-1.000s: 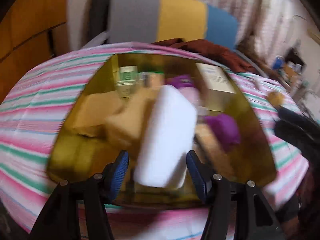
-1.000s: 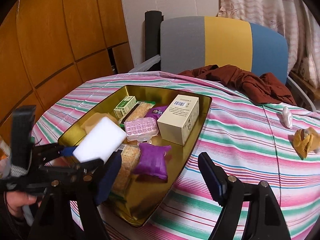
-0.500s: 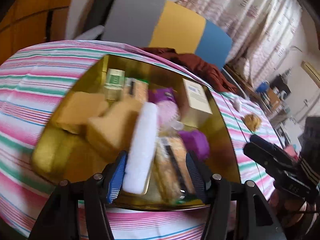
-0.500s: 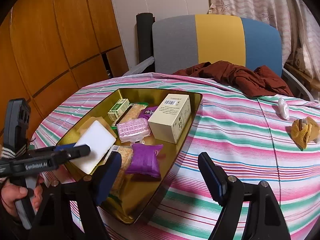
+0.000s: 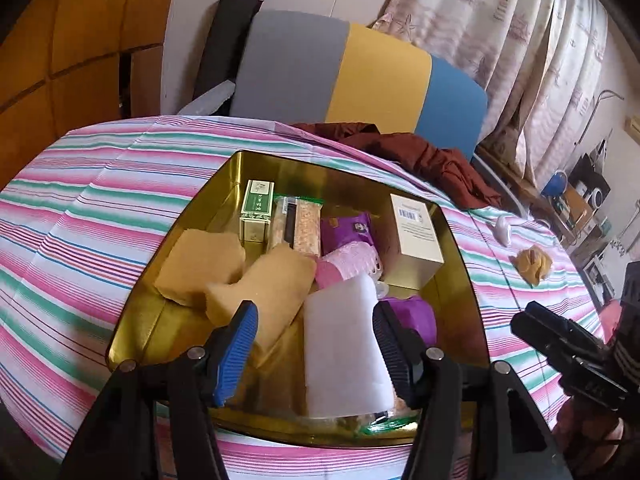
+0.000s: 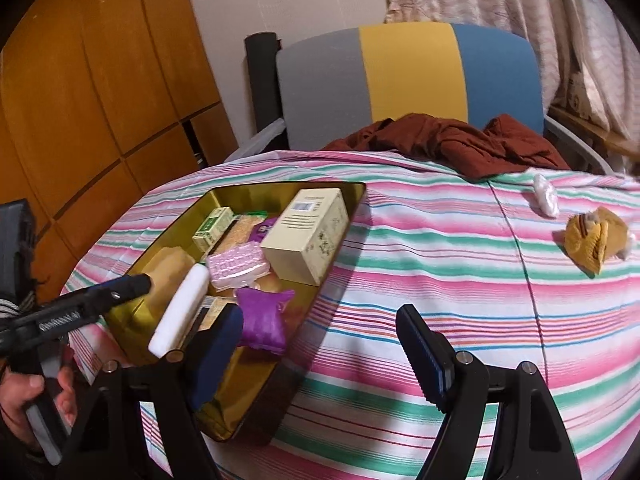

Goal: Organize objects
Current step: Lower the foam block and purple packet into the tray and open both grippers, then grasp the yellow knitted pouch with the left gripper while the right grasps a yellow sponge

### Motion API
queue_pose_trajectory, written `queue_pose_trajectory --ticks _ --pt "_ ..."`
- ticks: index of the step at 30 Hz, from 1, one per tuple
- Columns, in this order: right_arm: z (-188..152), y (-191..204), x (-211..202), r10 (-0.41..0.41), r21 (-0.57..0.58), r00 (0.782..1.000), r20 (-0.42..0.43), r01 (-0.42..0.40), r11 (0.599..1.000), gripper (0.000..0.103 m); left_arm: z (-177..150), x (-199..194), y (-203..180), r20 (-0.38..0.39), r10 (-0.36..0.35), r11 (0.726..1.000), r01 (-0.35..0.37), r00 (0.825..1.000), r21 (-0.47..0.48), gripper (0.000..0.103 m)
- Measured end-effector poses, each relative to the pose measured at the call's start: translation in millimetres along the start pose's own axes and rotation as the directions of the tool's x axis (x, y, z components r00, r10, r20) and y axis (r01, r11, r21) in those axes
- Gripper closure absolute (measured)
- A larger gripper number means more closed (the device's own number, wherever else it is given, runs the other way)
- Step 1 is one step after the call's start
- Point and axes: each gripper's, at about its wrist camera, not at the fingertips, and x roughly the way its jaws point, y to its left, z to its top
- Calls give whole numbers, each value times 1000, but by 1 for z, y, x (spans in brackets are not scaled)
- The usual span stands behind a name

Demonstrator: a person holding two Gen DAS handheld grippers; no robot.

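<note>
A gold tray (image 5: 456, 236) on the striped table holds a cream box (image 5: 416, 232), a green box (image 5: 258, 208), yellow sponges (image 5: 200, 264), a pink case (image 5: 352, 260), purple packets (image 5: 348, 228) and snack bars. A white sponge (image 5: 340, 348) lies in the tray between the fingers of my left gripper (image 5: 314, 344), which is open and not touching it on the left side. In the right wrist view the white sponge (image 6: 180, 312) leans in the tray (image 6: 348, 216) beside the left gripper. My right gripper (image 6: 320, 344) is open and empty over the tablecloth, right of the tray.
A yellow crumpled object (image 6: 596, 240) and a small white object (image 6: 546, 196) lie on the tablecloth at the right. A dark red cloth (image 6: 444, 144) lies at the table's far edge before a grey, yellow and blue chair (image 6: 408, 76). Wooden panels stand at the left.
The left gripper has opened and let go of the white sponge, which now lies in the tray. The right gripper has shifted to the right, away from the tray.
</note>
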Motion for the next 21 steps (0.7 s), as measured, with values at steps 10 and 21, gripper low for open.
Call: queue_pose_trajectory --ticks 10,21 --pt "0 -13 -8 -18 19 1000 17 18 1000 22 6 -1 11 -10 191 979 -191 981 -74 43" --pt "2 -53 -10 -77 100 997 21 75 992 22 12 -6 -40 16 -106 992 107 994 -69 38"
